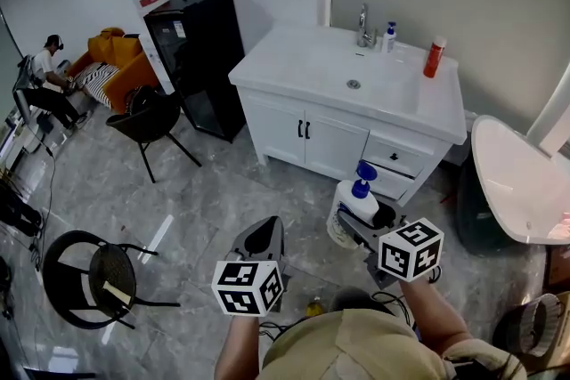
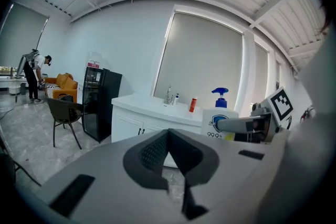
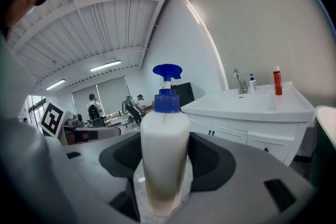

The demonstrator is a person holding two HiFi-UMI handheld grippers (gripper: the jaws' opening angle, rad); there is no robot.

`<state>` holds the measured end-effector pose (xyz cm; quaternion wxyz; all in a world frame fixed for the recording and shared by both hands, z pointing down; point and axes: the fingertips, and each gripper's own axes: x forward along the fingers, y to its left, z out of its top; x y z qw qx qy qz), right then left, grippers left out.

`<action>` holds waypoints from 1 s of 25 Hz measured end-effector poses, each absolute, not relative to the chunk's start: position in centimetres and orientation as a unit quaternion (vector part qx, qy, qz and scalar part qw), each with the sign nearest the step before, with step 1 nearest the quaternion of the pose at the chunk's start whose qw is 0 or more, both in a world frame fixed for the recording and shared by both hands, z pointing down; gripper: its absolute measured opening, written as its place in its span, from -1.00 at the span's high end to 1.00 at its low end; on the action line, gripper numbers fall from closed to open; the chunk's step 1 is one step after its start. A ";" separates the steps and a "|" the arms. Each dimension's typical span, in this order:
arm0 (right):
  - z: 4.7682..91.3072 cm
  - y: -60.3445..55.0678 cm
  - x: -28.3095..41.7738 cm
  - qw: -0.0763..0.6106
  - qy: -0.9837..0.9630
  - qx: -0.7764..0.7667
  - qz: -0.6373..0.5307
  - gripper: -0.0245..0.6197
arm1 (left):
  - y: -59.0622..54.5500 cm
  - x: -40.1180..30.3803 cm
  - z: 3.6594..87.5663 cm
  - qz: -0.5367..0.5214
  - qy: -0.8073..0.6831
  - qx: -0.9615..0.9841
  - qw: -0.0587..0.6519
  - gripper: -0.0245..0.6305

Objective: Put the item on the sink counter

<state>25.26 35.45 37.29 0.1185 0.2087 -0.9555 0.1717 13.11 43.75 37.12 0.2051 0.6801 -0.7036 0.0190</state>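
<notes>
A white pump bottle (image 1: 357, 206) with a blue pump head stands upright between the jaws of my right gripper (image 1: 358, 229), which is shut on it above the floor in front of the vanity. In the right gripper view the bottle (image 3: 165, 147) fills the middle of the gripper (image 3: 165, 168). The white sink counter (image 1: 294, 58) stands ahead, with a faucet (image 1: 363, 26), a small soap bottle (image 1: 389, 37) and a red bottle (image 1: 434, 57) on it. My left gripper (image 1: 264, 238) is to the left of the bottle, shut and holding nothing; its pads (image 2: 157, 152) meet.
A black cabinet (image 1: 198, 58) stands left of the vanity, with a black chair (image 1: 151, 122) in front and another chair (image 1: 98, 276) near left. An orange sofa (image 1: 116, 58) and a person (image 1: 49, 71) are far left. A white tub (image 1: 517, 182) and dark bin (image 1: 476, 209) are right.
</notes>
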 end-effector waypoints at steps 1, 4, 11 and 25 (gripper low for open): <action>37.2 35.4 25.2 0.119 -0.955 0.210 0.171 0.09 | 43.7 13.1 37.1 0.019 -0.702 0.682 0.205 0.81; 37.2 35.2 25.0 0.120 -0.955 0.214 0.169 0.09 | 43.5 13.0 37.0 0.024 -0.699 0.685 0.205 0.81; 37.7 33.0 23.3 0.122 -0.955 0.213 0.169 0.09 | 42.1 11.7 37.3 0.028 -0.701 0.683 0.205 0.81; 38.2 25.0 20.1 0.139 -0.956 0.199 0.166 0.09 | 33.1 8.7 37.4 0.026 -0.705 0.678 0.209 0.81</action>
